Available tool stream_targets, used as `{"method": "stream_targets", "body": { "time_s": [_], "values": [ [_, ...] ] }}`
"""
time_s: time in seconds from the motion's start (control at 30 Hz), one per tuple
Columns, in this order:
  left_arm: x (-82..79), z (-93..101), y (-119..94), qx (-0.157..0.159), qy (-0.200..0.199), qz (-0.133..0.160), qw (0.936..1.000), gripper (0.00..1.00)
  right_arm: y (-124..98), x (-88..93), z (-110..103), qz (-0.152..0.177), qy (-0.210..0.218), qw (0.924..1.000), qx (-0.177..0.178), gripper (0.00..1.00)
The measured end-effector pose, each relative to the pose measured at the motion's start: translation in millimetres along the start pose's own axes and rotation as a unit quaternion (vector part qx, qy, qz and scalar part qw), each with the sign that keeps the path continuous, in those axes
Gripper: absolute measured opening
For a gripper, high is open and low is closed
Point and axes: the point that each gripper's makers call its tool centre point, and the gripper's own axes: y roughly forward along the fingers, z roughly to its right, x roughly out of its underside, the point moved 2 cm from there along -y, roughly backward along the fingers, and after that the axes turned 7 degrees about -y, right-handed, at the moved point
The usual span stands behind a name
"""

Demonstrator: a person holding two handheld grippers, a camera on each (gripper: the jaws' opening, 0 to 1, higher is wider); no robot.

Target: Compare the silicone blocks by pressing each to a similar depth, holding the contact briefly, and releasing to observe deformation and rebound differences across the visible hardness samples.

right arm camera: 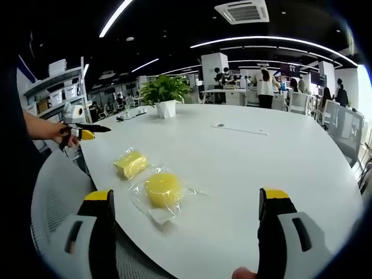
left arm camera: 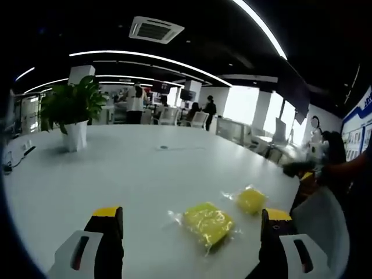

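While both grippers hang above the near edge of the white table point(left arm camera: 145, 174), neither one touches anything. In the left gripper view, the left gripper point(left arm camera: 192, 229) stands with its jaws spread wide and nothing between them; the black fingers carry yellow tips. Just beyond the gap, closer to the right-hand finger, lies a square yellow silicone block point(left arm camera: 208, 222) in clear wrapping. A smaller round yellow block point(left arm camera: 251, 200), also wrapped, lies a little farther out, past the right-hand fingertip, near the table's edge. The two blocks sit apart from each other. Beside the right-hand finger a pale chair back point(left arm camera: 322, 224) rises beyond the table's rim.

In the right gripper view, the right gripper point(right arm camera: 187, 218) is likewise released, jaws wide apart and empty. The round block point(right arm camera: 163, 190) lies just ahead of the gap, nearer the left-hand finger, and the square block point(right arm camera: 130, 164) rests beyond it, farther to the left. Off to the far left, a hand point(right arm camera: 63, 135) holds the other gripper, seen as a dark pointed shape with a yellow mark; whether its jaws are open cannot be told from this angle.

Farther across the table a potted plant point(right arm camera: 164, 96) stands in a white pot. Behind it, people point(right arm camera: 265, 87) stand among desks under long ceiling lights point(right arm camera: 273, 39).
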Motion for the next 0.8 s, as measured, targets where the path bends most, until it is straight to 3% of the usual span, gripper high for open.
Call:
{"method": "stream_targets", "body": {
  "time_s": [0.57, 0.8],
  "values": [
    [-12.6, 6.5, 10, 0.009, 0.012, 0.016, 0.9998, 1.00, -8, 9.0, -1, 0.004, 0.024, 0.9996, 0.017, 0.97],
    [-12.5, 3.4, 7, 0.000, 0.020, 0.012, 0.9997, 1.00, -6, 9.2, -4, 0.000, 0.010, 0.9998, 0.015, 0.97]
  ]
}}
